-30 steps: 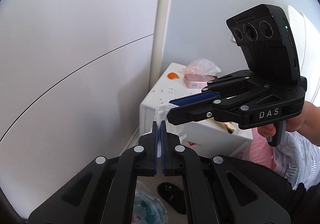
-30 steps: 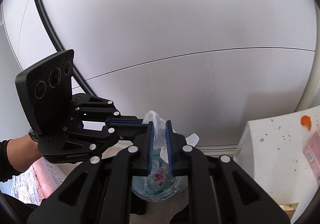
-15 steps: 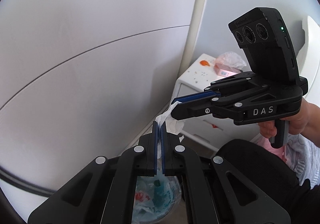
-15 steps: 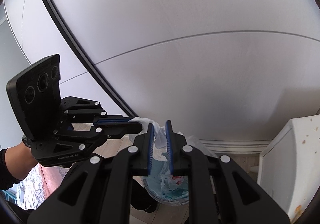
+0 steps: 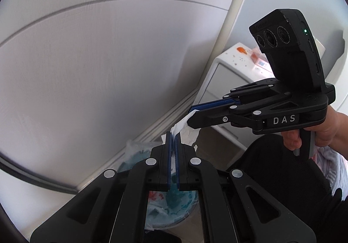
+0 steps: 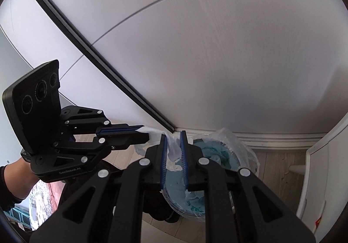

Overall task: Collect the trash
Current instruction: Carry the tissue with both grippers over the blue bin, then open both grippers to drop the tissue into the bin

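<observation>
Above the lined bin (image 6: 219, 162), both tools share one load: a crumpled white tissue (image 5: 184, 124) stretched between them. Left gripper (image 5: 173, 140) is clamped fully on one end of it, blue pads nearly meeting with only a thin white strip between. Right gripper (image 6: 173, 145) is closed on the other end, jaws standing a little wider because the wad there is thicker; in the left wrist view its tips bite the tissue's upper corner. Both tools point steeply downward at the bin mouth, which reads as positioning for a drop; my judgement is that the tissue hangs over the opening but is not yet in. Two-point hold probably keeps the limp sheet from trailing or snagging the liner. Materials: tissue is soft, creased, matte, no stiffness. Bin liner (image 6: 230, 134) is thin clear film, wrinkled, its rim standing up loosely above the round teal tub; some printed wrappers already lie inside. Gripper bodies are hard black plastic with silver pins, pads ribbed blue rubber. White nightstand (image 5: 219, 73) to one side carries crumbs, an orange scrap (image 5: 241, 49) and a pink packet (image 5: 258, 60), so more collecting remains.
</observation>
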